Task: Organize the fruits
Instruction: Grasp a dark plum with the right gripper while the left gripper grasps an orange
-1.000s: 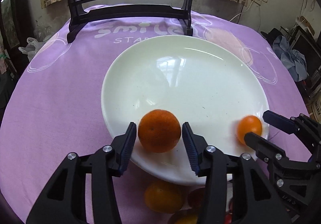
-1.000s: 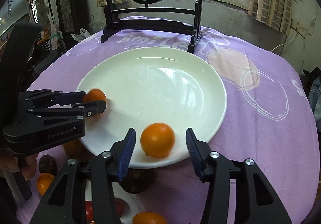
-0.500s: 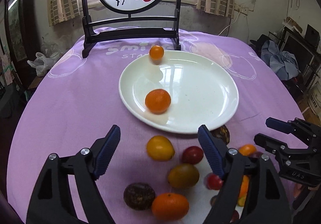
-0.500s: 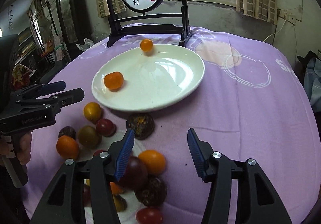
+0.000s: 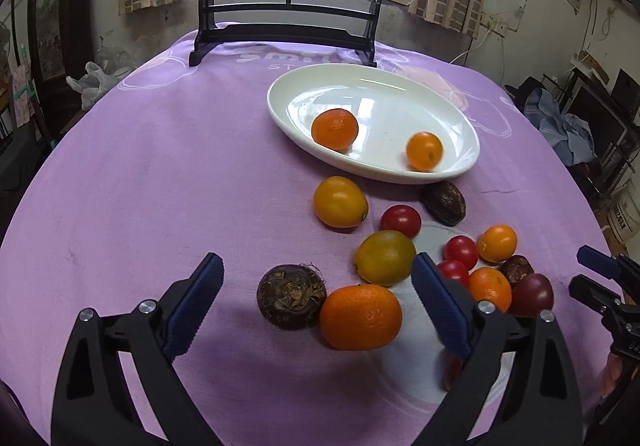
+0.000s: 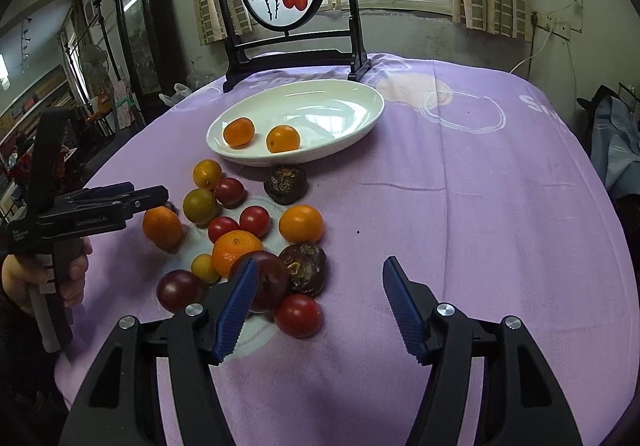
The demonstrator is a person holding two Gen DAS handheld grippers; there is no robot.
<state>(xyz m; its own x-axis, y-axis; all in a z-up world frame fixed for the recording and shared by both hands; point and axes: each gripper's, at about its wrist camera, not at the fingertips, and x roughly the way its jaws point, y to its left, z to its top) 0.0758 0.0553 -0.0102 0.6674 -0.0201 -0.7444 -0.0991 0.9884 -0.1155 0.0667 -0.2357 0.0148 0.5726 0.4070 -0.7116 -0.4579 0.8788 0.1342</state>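
A white plate (image 5: 372, 71) (image 6: 360, 126) on the purple cloth holds a mandarin (image 5: 335, 128) (image 6: 239, 131) and a smaller orange (image 5: 424, 150) (image 6: 283, 138). Nearer lies a loose heap of several oranges, red tomatoes and dark fruits. My left gripper (image 5: 314, 270) (image 6: 132, 198) hovers with jaws opening wide around a brown fruit (image 5: 291, 296) and a big orange (image 5: 360, 316) (image 6: 162, 227), pads off both. My right gripper (image 6: 319, 269) (image 5: 592, 270) is opening too, over a brown fruit (image 6: 304, 268) and a red tomato (image 6: 298, 315), touching neither.
A black stand with a round painted panel (image 5: 288, 34) (image 6: 296, 42) sits behind the plate. A person's hand (image 6: 24, 278) grips the left tool's handle. The cloth to the right of the heap (image 6: 460, 206) is bare; the round table's edge falls away on both sides.
Both grippers let go of their oranges in the plate and drew back toward the near heap, jaws widening. The smaller orange rolled to the plate's far rim and back near the front.
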